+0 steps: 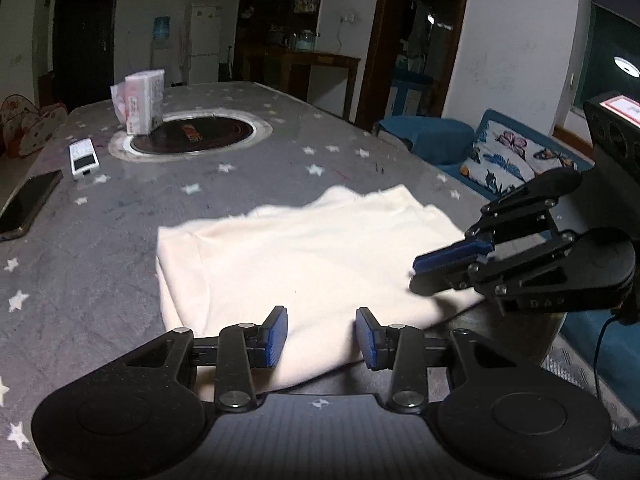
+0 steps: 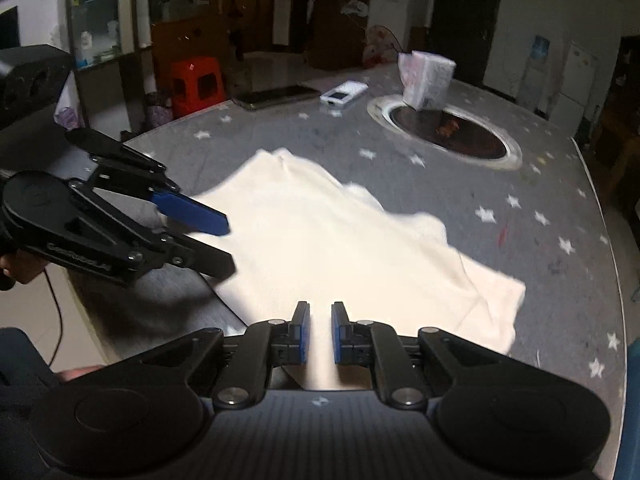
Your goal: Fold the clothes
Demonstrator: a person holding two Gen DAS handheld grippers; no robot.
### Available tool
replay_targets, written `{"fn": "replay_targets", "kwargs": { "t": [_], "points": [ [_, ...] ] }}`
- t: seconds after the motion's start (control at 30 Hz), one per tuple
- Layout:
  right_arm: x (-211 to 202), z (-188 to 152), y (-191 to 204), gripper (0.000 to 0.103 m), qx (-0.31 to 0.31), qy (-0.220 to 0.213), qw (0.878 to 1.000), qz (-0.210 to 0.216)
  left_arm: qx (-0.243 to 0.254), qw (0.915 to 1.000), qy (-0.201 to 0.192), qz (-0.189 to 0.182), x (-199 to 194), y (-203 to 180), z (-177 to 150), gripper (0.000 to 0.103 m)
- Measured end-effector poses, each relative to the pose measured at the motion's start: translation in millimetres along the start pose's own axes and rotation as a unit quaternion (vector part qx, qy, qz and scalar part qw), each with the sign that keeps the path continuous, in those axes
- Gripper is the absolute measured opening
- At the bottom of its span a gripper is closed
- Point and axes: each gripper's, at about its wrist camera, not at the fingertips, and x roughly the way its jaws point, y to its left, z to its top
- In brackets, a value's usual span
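Item: cream garment (image 1: 304, 248), folded flat on the grey star-print tablecloth (image 1: 120, 240), near the table's front edge.

My left gripper (image 1: 321, 336): jaws spread wide, nothing between the blue pads (image 1: 276, 338); the garment's near hem lies directly under and ahead of them. I cannot tell whether the pads touch the cloth.

My right gripper (image 2: 320, 332): jaws narrowed to a small gap, not pressed together, with pale fabric showing through the gap. Whether they pinch any of it I cannot tell. It sits over the garment's near edge.

Left wrist view only: the right gripper (image 1: 440, 264) seen from the side at the garment's right corner, fingers apart; a blue sofa (image 1: 432, 140) with a butterfly-print cushion (image 1: 516, 160) beyond the table; a white fridge (image 1: 205, 42).

Right wrist view only: the left gripper (image 2: 212, 236) seen from the side at the garment's left edge, fingers apart; a red plastic stool (image 2: 198, 84) on the floor; a glass-fronted cabinet (image 2: 96, 12).

Other items on the table, all well apart from the garment:
- round inset hotplate (image 1: 192, 136) with metal rim
- tissue pack (image 1: 140, 100) standing at the hotplate's rim
- white remote (image 1: 83, 159)
- dark phone (image 1: 28, 206)

Nothing lies between either gripper and the garment.
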Motion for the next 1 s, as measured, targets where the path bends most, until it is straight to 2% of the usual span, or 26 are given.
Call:
{"fn": "replay_targets", "kwargs": {
  "t": [0.13,0.23,0.43,0.63,0.8,1.0],
  "points": [
    [5.3,5.3,12.6,0.01,-0.015,-0.008,1.0,0.021,-0.007,0.9999,-0.006,0.01,-3.5,4.9,1.8,0.041],
    [16.9,5.2,21.9,0.01,-0.025,-0.003,0.999,0.031,-0.023,0.9995,0.013,0.018,2.5,13.9,-4.6,0.041],
    [17.9,8.5,18.7,0.012,-0.019,0.003,0.999,0.04,-0.03,0.9994,0.014,0.012,0.6,18.6,-3.1,0.041],
    [23.1,21.7,-10.2,0.012,0.027,-0.009,0.999,0.014,-0.036,0.9993,0.005,0.01,9.6,22.2,8.5,0.042],
    [44.7,22.2,-35.7,0.012,0.068,0.019,0.997,-0.012,-0.028,0.9993,0.021,0.011,19.8,20.0,6.8,0.042],
    [45.4,36.0,-56.5,0.012,0.095,-0.006,0.995,-0.03,-0.032,0.9994,0.008,-0.006,17.3,16.9,14.2,0.043]
  ]
}}
